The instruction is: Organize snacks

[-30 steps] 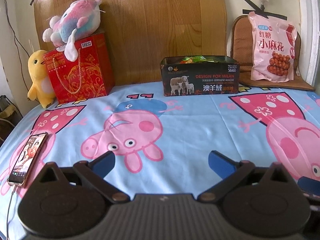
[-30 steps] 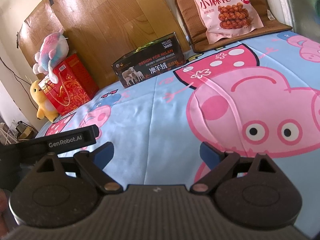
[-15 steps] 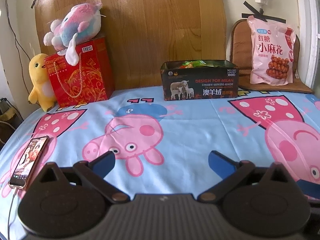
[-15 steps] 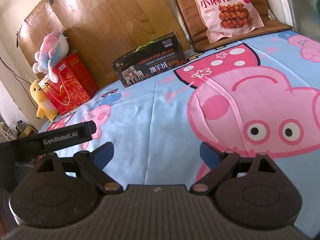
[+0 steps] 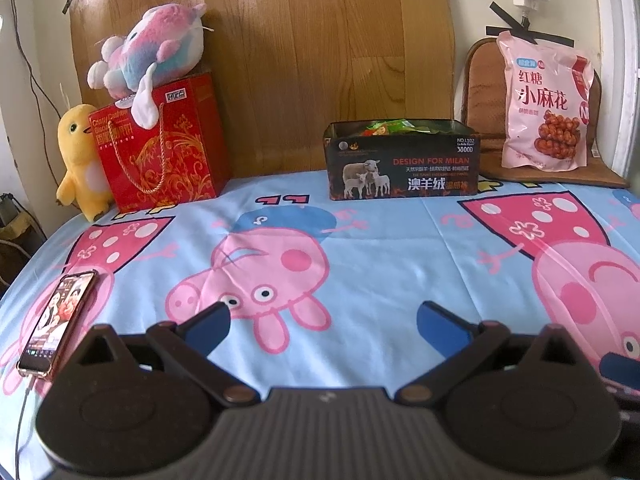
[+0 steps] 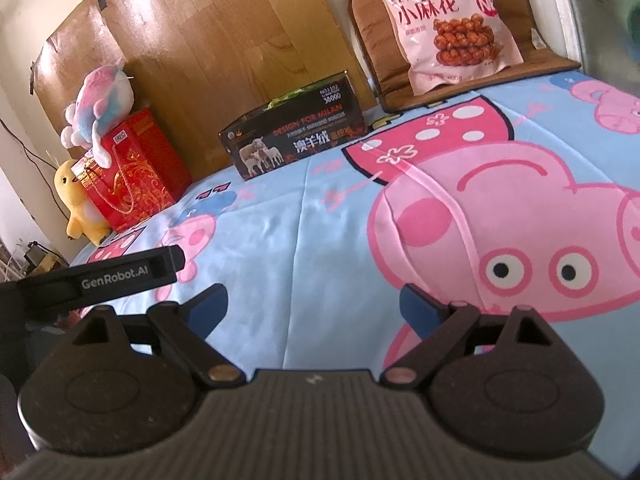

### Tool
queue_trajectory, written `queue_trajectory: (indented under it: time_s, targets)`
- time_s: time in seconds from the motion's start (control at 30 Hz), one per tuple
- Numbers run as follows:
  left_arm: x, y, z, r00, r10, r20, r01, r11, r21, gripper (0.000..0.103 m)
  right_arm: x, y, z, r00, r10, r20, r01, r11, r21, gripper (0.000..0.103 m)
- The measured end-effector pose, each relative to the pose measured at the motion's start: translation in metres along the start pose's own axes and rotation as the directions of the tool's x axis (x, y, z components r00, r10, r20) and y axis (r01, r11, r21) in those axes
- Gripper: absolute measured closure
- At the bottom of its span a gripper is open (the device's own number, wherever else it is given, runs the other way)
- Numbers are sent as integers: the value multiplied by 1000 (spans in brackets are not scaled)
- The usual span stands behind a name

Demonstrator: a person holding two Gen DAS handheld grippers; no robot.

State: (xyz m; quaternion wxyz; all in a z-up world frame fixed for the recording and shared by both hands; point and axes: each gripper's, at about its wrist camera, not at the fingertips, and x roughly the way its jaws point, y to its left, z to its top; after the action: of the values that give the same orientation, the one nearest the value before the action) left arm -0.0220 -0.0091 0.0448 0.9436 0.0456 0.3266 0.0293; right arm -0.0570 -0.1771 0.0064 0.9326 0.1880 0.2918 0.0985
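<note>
Snack bag: a pink pouch is seen propped upright against a brown cushion at the far right of the bed, well apart from both grippers.
Handling: it is judged light, soft and crinkly, with a slick film that may slide; the contents look brittle, so a gentle pinch at the top seam or a side edge is advised.
Box: a dark open-topped box is set against the wooden board, left of the pouch; green wrappers are glimpsed inside.
Left gripper: its blue pads are held wide apart over the sheet, nothing between them.
Right gripper: its pads are likewise spread and empty.
Sheet: a cartoon-print bedsheet is spread under everything.
Hidden: the box's contents are mostly screened by its wall; the pouch's top is cut off in the right wrist view; its weight cannot be confirmed.
Margins: a phone is lying at the left edge.
</note>
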Motion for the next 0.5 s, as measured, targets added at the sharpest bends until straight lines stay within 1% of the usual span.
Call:
queue_trajectory:
  time_s: [0.2,0.5]
  targets:
    - [0,1,0,999,-29,-20,28,1000,-14,0,1,-2,1,1000,-8,8,8,1000,9,8]
    - [-2,0,-1,999,-30,-26,30,1000,-10,0,0,-1,0,1000,-10,8,10,1000,10,8]
